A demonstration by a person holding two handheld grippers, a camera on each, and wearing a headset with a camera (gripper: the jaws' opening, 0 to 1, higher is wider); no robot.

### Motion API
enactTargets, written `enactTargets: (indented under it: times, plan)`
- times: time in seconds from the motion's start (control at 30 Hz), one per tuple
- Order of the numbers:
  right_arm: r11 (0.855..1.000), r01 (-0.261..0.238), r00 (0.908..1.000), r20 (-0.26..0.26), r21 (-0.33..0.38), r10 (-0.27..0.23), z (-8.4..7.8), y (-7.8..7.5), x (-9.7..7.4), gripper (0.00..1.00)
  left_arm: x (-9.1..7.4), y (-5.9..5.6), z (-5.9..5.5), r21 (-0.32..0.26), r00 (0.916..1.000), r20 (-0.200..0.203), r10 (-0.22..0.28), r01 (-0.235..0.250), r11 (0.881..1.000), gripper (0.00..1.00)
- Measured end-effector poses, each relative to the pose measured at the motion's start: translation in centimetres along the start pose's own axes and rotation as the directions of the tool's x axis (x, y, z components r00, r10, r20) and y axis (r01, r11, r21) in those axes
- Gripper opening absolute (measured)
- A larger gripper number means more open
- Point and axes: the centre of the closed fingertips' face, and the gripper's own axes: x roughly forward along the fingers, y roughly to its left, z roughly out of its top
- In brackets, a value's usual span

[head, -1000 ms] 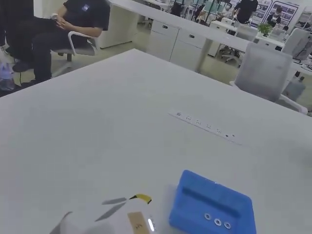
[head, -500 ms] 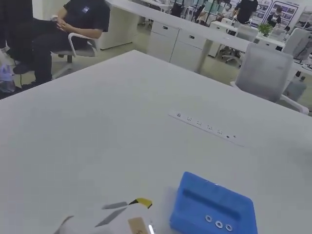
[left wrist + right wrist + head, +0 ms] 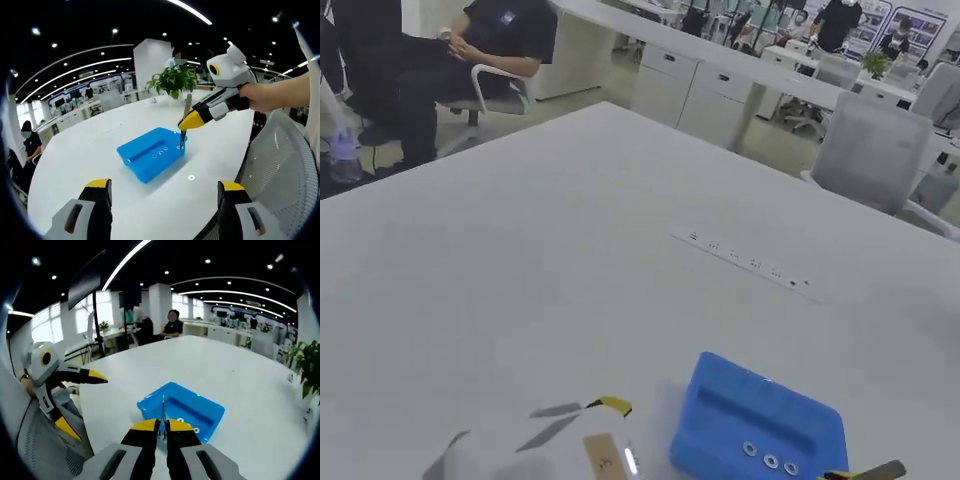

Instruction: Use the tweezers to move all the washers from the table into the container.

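Note:
A blue container (image 3: 760,425) sits near the table's front edge, with three washers (image 3: 770,461) inside it. They also lie in the container (image 3: 152,157) as washers (image 3: 159,152) in the left gripper view. One washer (image 3: 191,177) lies on the table beside the container. My right gripper (image 3: 186,120) is shut on metal tweezers (image 3: 184,125), whose tips hang at the container's near corner. The tweezers (image 3: 163,415) point down at the container (image 3: 182,410). My left gripper (image 3: 165,192) stands open and holds nothing, a little left of the container (image 3: 610,430).
A white power strip (image 3: 750,262) is set into the table beyond the container. Office chairs (image 3: 875,150) stand past the far edge. A person sits on a chair (image 3: 470,60) at the back left. A potted plant (image 3: 172,80) stands on the table.
The tweezers' end and a yellow jaw tip have come into the head view at the bottom right, beside the container. The head camera has shifted slightly. The left gripper has stayed put.

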Motion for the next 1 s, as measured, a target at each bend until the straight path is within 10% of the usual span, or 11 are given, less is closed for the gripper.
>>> enactTargets:
  times: [0.27,0.4,1.0]
  plan:
    - [0.997,0.032,0.9988,0.034,0.069,-0.034,0.4,-0.7,-0.1,0.03,0.0,-0.1,0.0,0.005,1.0,-0.002,-0.002,0.002,1.0,0.88]
    - [0.993,0.104,0.9945,0.012,-0.047,-0.104,0.7,-1.7,-0.3,0.03,0.0,-0.1,0.0,0.009,1.0,-0.002,-0.005,0.005,1.0,0.88]
    - [0.99,0.099,0.9865,0.121,0.098,-0.11,3.4,-3.4,0.6,0.03,0.0,0.1,0.0,0.005,1.0,-0.002,0.005,-0.005,1.0,0.88]
